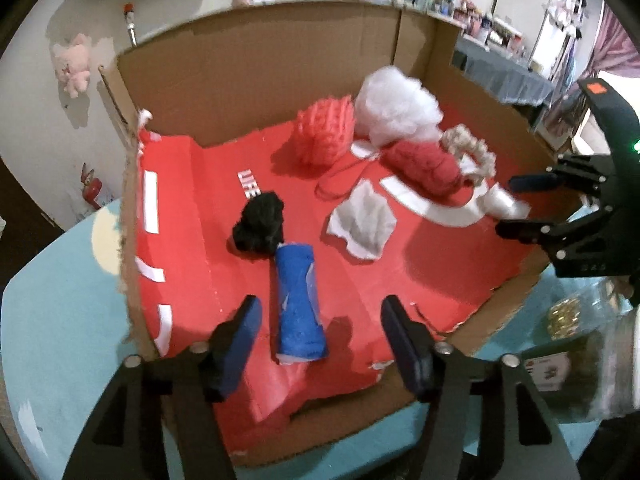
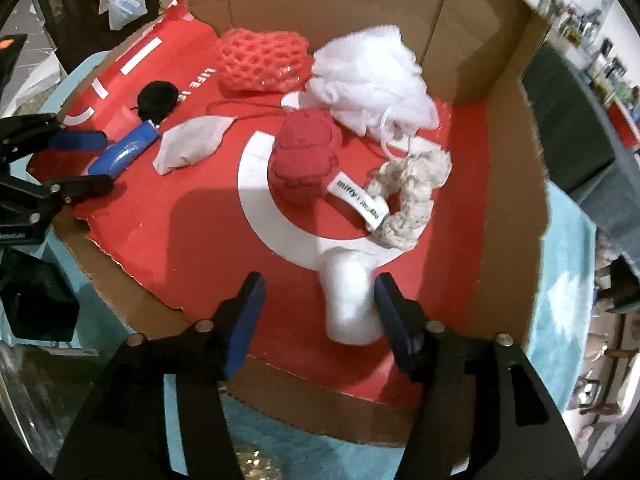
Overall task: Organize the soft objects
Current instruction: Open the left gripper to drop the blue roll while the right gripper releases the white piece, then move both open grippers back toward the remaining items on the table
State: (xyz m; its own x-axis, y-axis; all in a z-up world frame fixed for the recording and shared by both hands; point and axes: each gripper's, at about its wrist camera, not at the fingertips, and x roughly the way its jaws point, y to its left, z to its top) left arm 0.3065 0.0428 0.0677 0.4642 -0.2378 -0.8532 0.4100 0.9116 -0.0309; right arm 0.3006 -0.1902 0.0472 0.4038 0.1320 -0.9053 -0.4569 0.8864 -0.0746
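Cardboard box point(image 1: 256, 92) is sitting on the teal worktop point(image 1: 80, 320) with all the soft stuff lying on its red floor. Left gripper point(image 1: 320, 332) is hovering with its fingers apart around the blue roll point(image 1: 298, 304), not squeezing it. Right gripper point(image 2: 318, 316) is doing the same, fingers apart, with the white roll point(image 2: 350, 300) lying between them, just beside one pad.
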